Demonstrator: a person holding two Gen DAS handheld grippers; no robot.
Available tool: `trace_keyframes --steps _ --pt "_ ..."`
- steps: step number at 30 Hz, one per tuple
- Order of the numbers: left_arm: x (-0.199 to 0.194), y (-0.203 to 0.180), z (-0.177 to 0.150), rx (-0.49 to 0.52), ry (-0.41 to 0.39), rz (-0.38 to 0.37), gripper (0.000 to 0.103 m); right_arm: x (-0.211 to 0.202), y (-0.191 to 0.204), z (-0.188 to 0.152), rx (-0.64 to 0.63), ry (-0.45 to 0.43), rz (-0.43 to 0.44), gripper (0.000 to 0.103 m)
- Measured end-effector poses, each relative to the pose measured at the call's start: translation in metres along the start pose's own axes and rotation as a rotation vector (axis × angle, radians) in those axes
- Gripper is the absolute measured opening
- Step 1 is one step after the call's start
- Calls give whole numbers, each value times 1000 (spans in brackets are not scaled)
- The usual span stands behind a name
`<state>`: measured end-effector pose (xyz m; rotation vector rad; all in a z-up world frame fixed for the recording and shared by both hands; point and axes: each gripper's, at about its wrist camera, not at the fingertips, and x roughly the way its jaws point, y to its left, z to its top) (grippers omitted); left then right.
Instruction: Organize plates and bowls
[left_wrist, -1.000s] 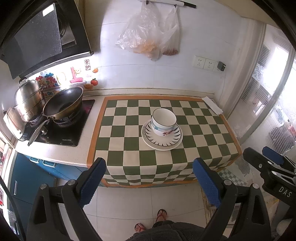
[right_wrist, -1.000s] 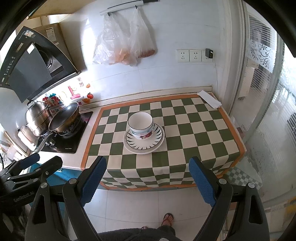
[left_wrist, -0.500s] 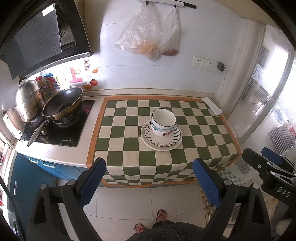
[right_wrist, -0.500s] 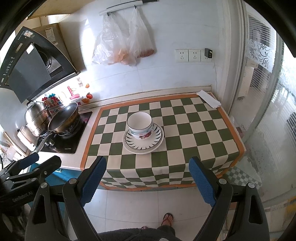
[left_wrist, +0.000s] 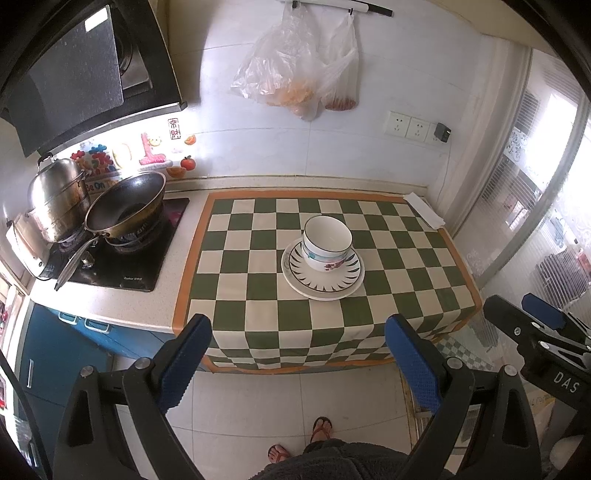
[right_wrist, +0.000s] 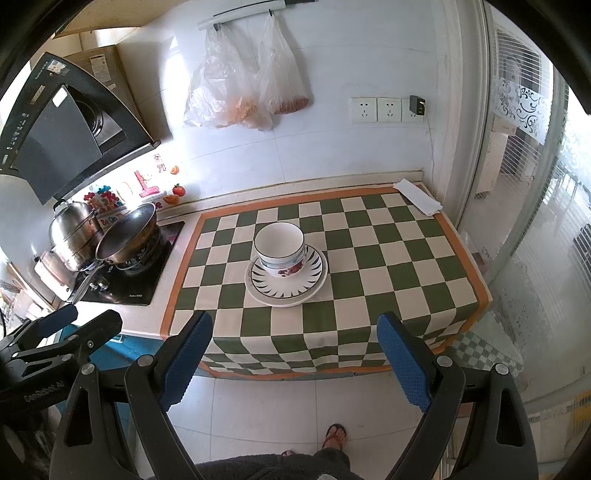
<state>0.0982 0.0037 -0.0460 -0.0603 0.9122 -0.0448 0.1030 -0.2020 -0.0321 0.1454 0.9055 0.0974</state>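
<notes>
Left wrist view, left claw (left_wrist: 297, 356): released, jaws wide apart, nothing between them; it hangs over the floor, short of the worktop's near edge.
Right claw (right_wrist: 293, 354): likewise released and empty, also off the worktop, over the tiles.
Person's feet: at 6 o'clock on the floor, in sandals, below both claws.
Worktop (left_wrist: 177, 280): covered by a green-and-white checked cloth (left_wrist: 258, 266) whose front hangs over the near edge.
Plates (left_wrist: 323, 273): two by my count, stacked near the cloth's middle, at 12 o'clock from the left claw; the rims nearly merge, so the count is unsure.
Bowls (left_wrist: 327, 242): stacked on the plates; two seem nested, judging by the differing bands.
Progress: stacking looks finished, I judge.
Risk, cloth: a claw catching the overhang could drag the whole stack forward.
Risk, stack: tall bowls on shallow plates would likely tip if nudged sideways.
Far, 10 o'clock: one wok (left_wrist: 125, 208), one steel pot (left_wrist: 57, 195) on the hob.
Wall, 12 o'clock: two hanging plastic bags (left_wrist: 295, 70).
</notes>
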Motion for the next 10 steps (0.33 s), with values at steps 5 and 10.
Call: trace_keyframes --steps 5,10 --pt "0 -2 1 3 1 4 96 0 0 -2 -2 3 0 93" --pt "0 -3 4 4 3 -4 96 2 1 -7 -2 7 0 93"
